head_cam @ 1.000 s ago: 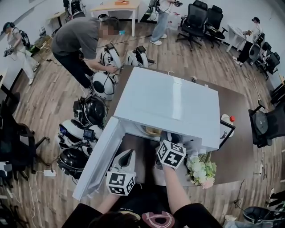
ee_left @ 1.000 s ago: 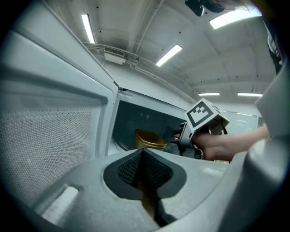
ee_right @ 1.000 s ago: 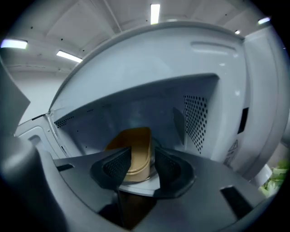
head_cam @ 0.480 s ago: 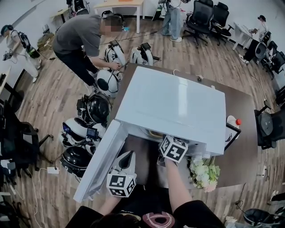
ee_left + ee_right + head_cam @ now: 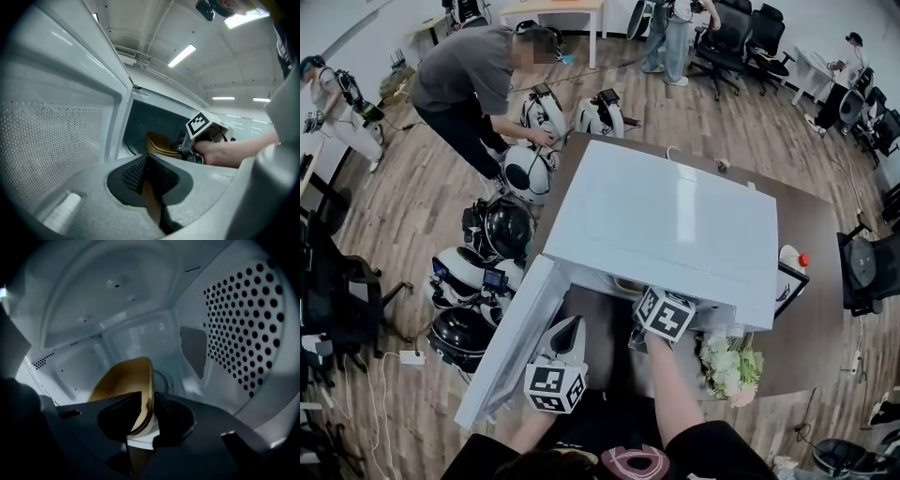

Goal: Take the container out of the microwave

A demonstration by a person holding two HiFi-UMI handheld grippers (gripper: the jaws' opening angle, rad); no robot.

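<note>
The white microwave (image 5: 656, 216) stands on the brown table with its door (image 5: 511, 337) swung open to the left. Inside sits a golden-brown container (image 5: 126, 380), also seen in the left gripper view (image 5: 161, 144). My right gripper (image 5: 147, 413) reaches into the cavity. Its jaws are closing, with the container's near rim between them and the pads against the wall on both sides. In the head view only its marker cube (image 5: 666, 314) shows at the opening. My left gripper (image 5: 147, 161) is shut and empty, held outside beside the door (image 5: 567, 330).
White flowers (image 5: 727, 361) lie right of my right arm. A red-capped bottle (image 5: 792, 258) and a black frame (image 5: 783, 281) stand by the microwave's right side. Several helmets (image 5: 502, 230) lie on the floor to the left, where a person (image 5: 473, 84) bends over.
My right gripper has pushed a little further into the microwave opening. The left gripper has stayed by the door.
</note>
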